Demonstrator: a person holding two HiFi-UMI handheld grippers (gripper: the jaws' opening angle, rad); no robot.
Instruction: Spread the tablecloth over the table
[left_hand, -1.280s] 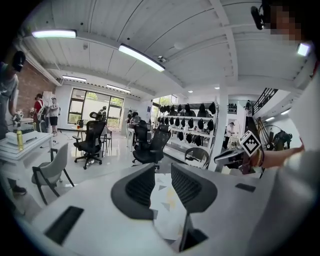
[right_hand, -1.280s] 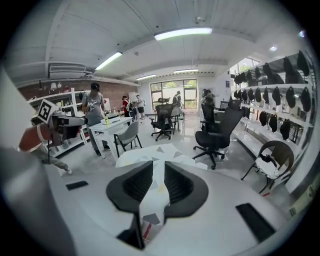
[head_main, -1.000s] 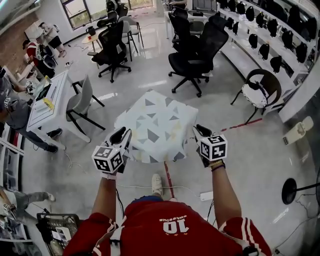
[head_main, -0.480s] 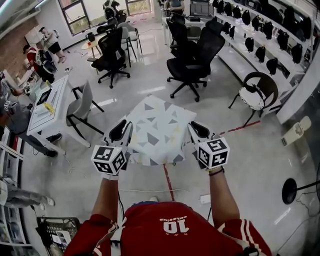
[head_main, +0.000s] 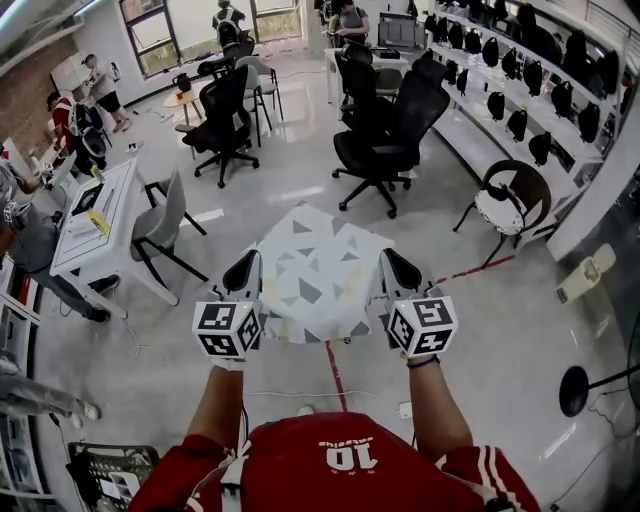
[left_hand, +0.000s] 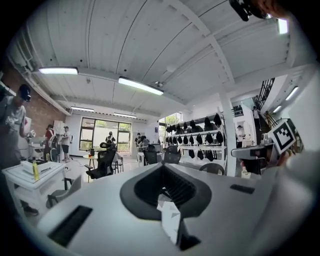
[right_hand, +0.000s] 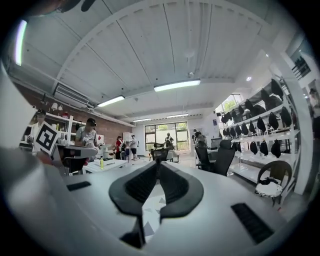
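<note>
The tablecloth (head_main: 318, 272), white with grey triangles, lies spread over a small table in front of me in the head view. My left gripper (head_main: 243, 270) is at its near left corner and points level. Its jaws have just been closing and now pinch a fold of the tablecloth (left_hand: 168, 216). My right gripper (head_main: 397, 268) is at the near right corner. Its jaws meet at the tip (right_hand: 158, 162), with the tablecloth (right_hand: 150, 207) showing in the gap behind. The table under the cloth is hidden.
Black office chairs (head_main: 375, 120) stand beyond the table. A white desk (head_main: 95, 215) with a grey chair (head_main: 165, 215) and several people are at the left. Shelves of dark bags (head_main: 520, 110) line the right wall. A red tape line (head_main: 335, 375) runs along the floor by my feet.
Both grippers have risen and closed in on the cloth's near corners. The left jaws have shut on the cloth, and its near edge has lifted with them.
</note>
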